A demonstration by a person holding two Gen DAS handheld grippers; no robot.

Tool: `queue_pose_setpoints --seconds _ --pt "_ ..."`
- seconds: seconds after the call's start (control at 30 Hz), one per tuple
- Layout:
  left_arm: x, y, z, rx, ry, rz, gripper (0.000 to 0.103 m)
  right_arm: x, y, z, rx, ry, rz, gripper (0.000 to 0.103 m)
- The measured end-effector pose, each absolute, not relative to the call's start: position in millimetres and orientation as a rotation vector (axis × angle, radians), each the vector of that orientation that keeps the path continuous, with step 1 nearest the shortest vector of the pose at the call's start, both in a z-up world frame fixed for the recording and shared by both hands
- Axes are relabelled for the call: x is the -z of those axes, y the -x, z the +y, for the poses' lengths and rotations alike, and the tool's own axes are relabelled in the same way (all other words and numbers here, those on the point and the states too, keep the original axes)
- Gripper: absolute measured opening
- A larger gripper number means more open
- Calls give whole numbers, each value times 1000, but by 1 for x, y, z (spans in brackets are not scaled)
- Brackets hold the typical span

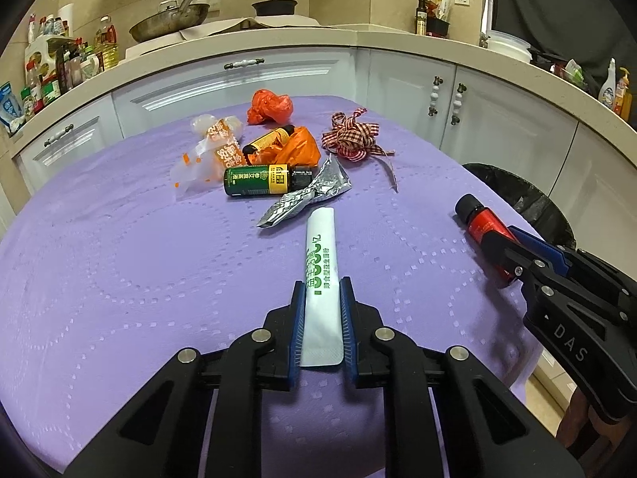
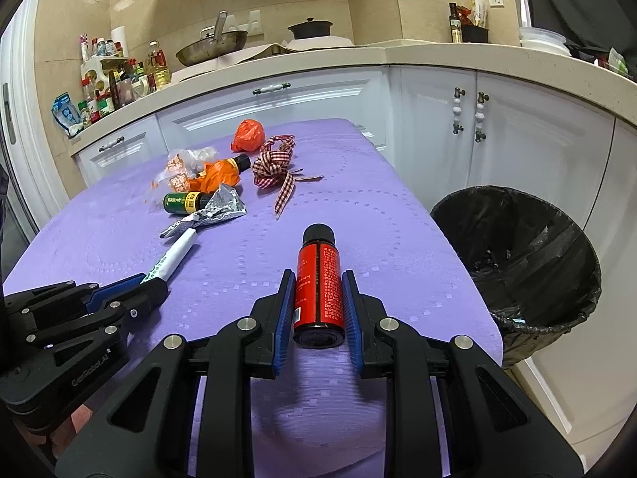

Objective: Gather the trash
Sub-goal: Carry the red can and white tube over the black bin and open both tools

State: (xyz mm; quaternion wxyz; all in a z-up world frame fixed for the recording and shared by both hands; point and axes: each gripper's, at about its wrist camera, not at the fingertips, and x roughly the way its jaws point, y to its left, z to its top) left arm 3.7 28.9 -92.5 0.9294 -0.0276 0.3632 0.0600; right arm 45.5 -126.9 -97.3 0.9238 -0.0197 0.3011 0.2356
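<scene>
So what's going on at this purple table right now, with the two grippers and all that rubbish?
A person is clearing trash with two handheld grippers. The left gripper is shut on a white sachet with green print; the right gripper is clamped on a red bottle with a black cap. Both items sit low over the purple tablecloth. More litter waits further back: a green bottle, foil wrapper, checked ribbon. A black-lined bin stands beside the table.
</scene>
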Motion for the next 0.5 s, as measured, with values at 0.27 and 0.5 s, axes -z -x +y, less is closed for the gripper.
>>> queue_pose_setpoints --seconds 0.27,0.5 --pt "86 0 33 -115 52 721 18 92 -44 -129 -458 48 608 23" --pt "83 -4 33 -108 52 714 18 87 -47 -136 -429 45 601 23"
